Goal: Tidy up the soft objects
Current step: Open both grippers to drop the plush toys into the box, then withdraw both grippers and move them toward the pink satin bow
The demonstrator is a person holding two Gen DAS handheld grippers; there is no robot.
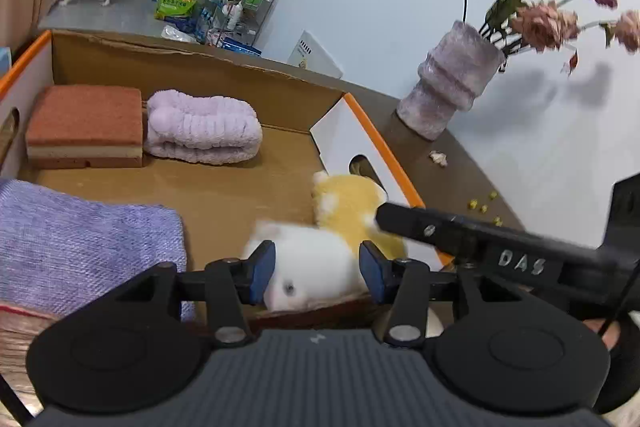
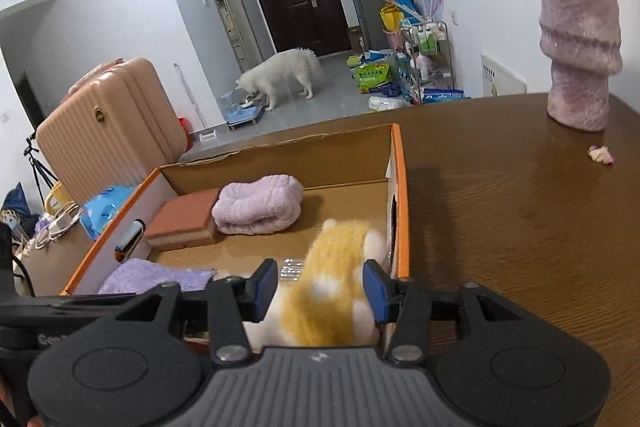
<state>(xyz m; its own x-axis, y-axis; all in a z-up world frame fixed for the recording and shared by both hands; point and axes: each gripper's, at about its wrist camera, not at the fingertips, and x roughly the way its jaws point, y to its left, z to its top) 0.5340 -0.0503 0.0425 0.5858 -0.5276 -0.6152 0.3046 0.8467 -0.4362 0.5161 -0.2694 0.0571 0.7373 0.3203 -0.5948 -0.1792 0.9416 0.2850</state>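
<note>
the brown wood-grain tabletop (image 2: 500, 227) is carrying an open cardboard box (image 2: 400, 187) with orange edges, sitting well left of a fuzzy pink vase (image 2: 576, 47). inside the box, along the far wall, a terracotta sponge block (image 1: 86, 125) and a rolled lilac towel (image 1: 202, 127) are lying just beside each other, and a purple cloth (image 1: 80, 247) is lying at the near left. the yellow-and-white plush toy (image 2: 332, 291) is resting at the near right corner, against the box wall. it is looking light, squashy and furry, so it should compress easily; taking it across the thick middle of the body seems safer than by an ear or paw.

the left claw (image 1: 318, 273) is standing wide open around the toy's white end, pads not clearly pressing. the right claw (image 2: 320, 293) is also spread wide around the yellow back; whether its pads are touching the fur is hard to tell.

beyond the table, a white dog (image 2: 280, 75) is eating on a grey floor near a dark door.
</note>
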